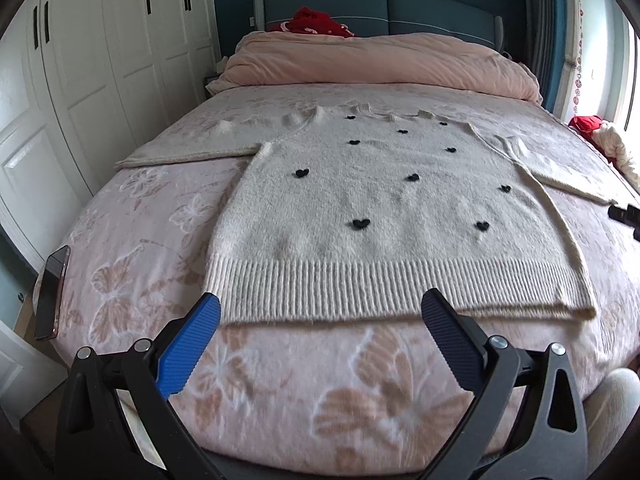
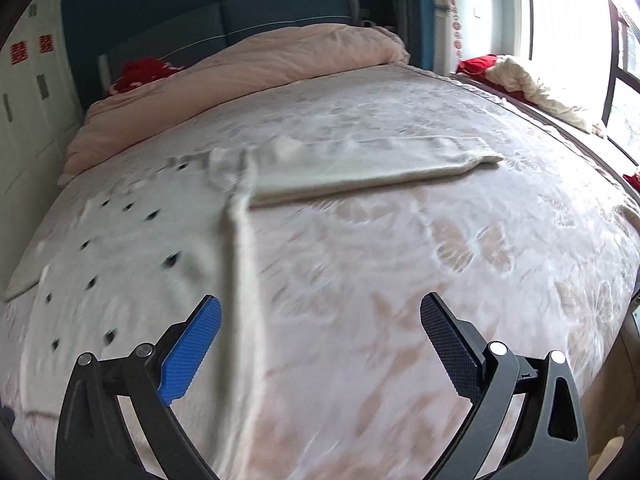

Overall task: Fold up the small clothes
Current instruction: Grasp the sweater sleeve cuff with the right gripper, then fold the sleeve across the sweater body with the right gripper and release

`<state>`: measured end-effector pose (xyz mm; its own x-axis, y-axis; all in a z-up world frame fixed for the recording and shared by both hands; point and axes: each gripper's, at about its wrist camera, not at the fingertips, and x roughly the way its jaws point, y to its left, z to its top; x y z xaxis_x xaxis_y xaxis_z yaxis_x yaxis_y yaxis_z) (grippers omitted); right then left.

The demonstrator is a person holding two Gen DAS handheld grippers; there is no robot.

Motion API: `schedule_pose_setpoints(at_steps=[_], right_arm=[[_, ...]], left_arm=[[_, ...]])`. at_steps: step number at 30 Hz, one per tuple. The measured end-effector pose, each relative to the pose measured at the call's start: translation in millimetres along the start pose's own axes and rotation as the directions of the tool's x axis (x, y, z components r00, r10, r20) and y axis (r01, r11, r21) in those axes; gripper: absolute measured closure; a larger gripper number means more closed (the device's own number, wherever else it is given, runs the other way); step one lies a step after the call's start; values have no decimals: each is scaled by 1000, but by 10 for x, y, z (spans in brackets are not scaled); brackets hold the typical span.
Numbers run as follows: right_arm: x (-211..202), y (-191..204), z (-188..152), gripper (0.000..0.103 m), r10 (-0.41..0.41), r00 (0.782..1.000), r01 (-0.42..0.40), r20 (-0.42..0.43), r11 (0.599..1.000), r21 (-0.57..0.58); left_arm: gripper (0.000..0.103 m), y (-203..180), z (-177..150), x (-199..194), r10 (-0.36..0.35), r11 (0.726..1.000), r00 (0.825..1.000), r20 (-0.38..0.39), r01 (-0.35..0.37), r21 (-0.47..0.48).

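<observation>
Here, your cream sweater (image 1: 384, 208) with small black hearts lies spread flat and face up on the bed (image 1: 132, 248), ribbed hem toward you and neckline at the far end, both sleeves stretched out to the sides. In the right wrist view, which is blurred, the sweater (image 2: 132, 248) sits at the left and its right sleeve (image 2: 360, 168) reaches out across the butterfly-patterned bedspread. Your left tool (image 1: 320, 308) has its fingers spread wide, just short of the hem near its left half, holding nothing. Your right tool (image 2: 320, 312) is likewise spread wide and empty, above bare bedspread just right of the sweater's side edge. A phone (image 1: 52, 292) lies at the bed's near left edge. A rolled pink duvet (image 1: 372, 60) crosses the far end of the bed, with red cloth (image 1: 316, 22) behind it against the blue headboard (image 1: 420, 8). White wardrobe doors (image 1: 100, 60) stand on the left.
</observation>
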<state>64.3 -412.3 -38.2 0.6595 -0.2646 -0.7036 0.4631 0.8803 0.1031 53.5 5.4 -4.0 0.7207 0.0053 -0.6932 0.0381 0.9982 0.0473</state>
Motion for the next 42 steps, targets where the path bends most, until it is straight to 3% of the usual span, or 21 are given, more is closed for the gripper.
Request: schedule_pose_setpoints(at_steps=[4,7,11,15,17,19,20,21,23,25,27,29,32,33,34,35,38,41,42], right_arm=[[766,-633,719,5,-103,995,104,-15,988,117],[1272,-1016,1071,5,-140,989,149,-57,965,214],[1790,-1408,1310,5,-151,983,178,-106,923,340],[2123,-1637,1336,9,-139,979,192,-149,876,443],[2134,-1656,1338,28,-157,980,196,-121,857,476],[2128,-1643,1398,89,-109,989,146,-101,847,511],[2078,-1603,1442,89,-67,996,93,-67,835,542],[1984,-1512,1513,89,-29,1000,24,0,832,554],[1723,-1113,1742,90,81,987,-139,141,870,473],[1462,-534,1956,90,207,955,-267,214,912,311],[1169,212,2085,90,356,901,-392,247,913,117],[947,969,2059,89,488,844,-490,223,870,-47],[852,2075,1792,84,655,752,-632,79,750,-197],[884,2427,1636,75,682,731,-660,17,714,-235],[948,2745,1459,56,690,722,-675,-51,686,-270],[1008,2972,1293,51,685,722,-678,-100,672,-296],[1088,3289,839,50,674,715,-693,-189,645,-323],[1010,3037,614,49,670,717,-694,-193,660,-287],[993,2892,568,46,653,735,-676,-184,684,-275]], left_arm=[[5,-39,158,233,18,1000,1000,-15,-18,-20],[5,-81,241,408,32,999,999,-29,-32,-23],[5,-153,293,637,30,999,998,-59,-31,-11],[5,-209,300,814,14,1000,996,-88,-14,7],[5,-216,306,859,7,1000,996,-94,-6,9],[5,-204,318,888,2,1000,996,-88,-2,3],[5,-197,321,898,-3,1000,996,-86,3,1],[5,-190,327,905,-5,1000,996,-85,5,-2],[5,-167,333,914,-22,1000,996,-84,21,-17],[5,-136,345,911,-38,999,996,-80,35,-33],[5,-102,368,899,-55,997,996,-73,52,-52],[5,-63,393,885,-66,996,996,-62,61,-72],[5,16,432,848,-83,991,995,-49,77,-108],[5,47,443,838,-89,989,995,-46,83,-119],[5,89,465,831,-101,987,994,-44,95,-133],[5,112,488,836,-110,985,993,-44,103,-140],[5,240,623,881,-163,974,985,-48,153,-169],[5,398,902,1042,-257,943,965,-40,242,-230],[5,442,1026,1146,-291,927,956,-34,273,-256]])
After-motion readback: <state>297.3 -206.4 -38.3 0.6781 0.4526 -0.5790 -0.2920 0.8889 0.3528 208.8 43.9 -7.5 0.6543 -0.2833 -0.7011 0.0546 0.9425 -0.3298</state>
